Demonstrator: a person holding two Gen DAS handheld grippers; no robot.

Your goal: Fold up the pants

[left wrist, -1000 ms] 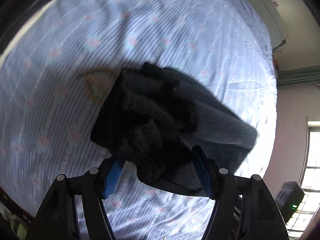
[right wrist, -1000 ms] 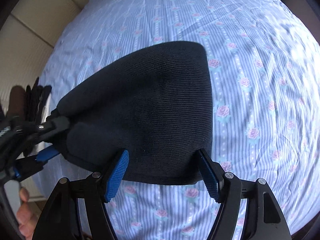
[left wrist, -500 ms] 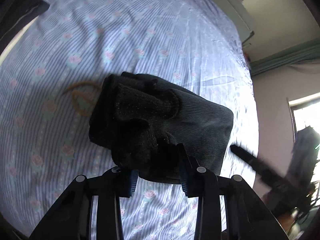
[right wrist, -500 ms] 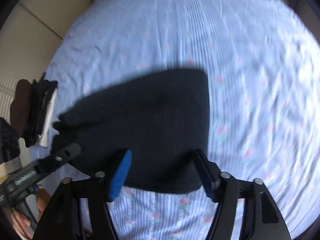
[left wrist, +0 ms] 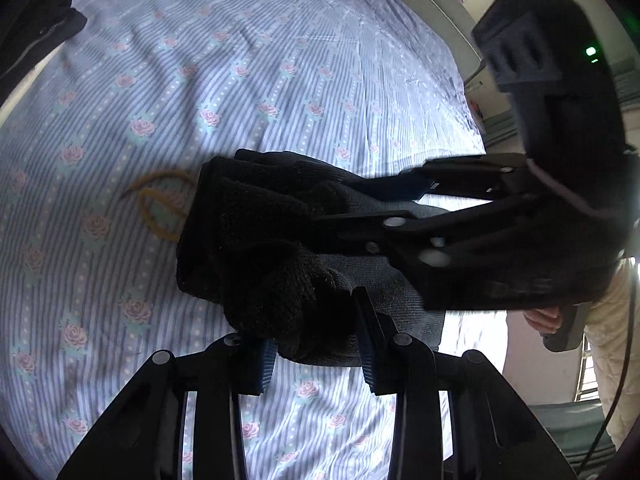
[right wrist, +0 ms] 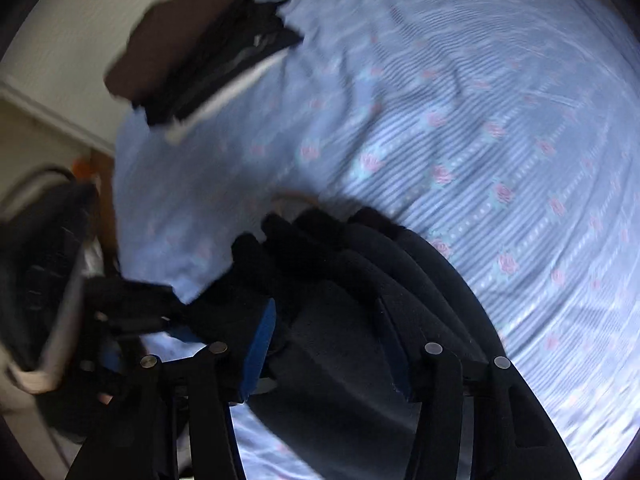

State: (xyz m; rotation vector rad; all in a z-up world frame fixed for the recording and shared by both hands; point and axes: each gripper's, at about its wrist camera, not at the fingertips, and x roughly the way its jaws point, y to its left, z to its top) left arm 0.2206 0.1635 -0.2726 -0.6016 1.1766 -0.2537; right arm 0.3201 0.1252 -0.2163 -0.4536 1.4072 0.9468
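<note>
The folded black knit pants (left wrist: 264,248) are held just above the blue striped rose-print bedsheet (left wrist: 240,80). My left gripper (left wrist: 316,342) is shut on the near end of the bundle. My right gripper (right wrist: 328,344) is shut on the bundle's other side; in the left wrist view it reaches in from the right (left wrist: 384,208). In the blurred right wrist view the pants (right wrist: 360,300) fill the space between the blue pads, and the left gripper (right wrist: 132,312) shows dimly at the left.
A brown loop of cord (left wrist: 160,200) lies on the sheet just left of the pants. A stack of dark folded clothes (right wrist: 208,52) sits at the bed's far corner. Walls and a window border the bed.
My left gripper has closed on the bundle's near end. My right gripper has swung around to the bundle's side and closed on it. The right wrist view is now motion-blurred.
</note>
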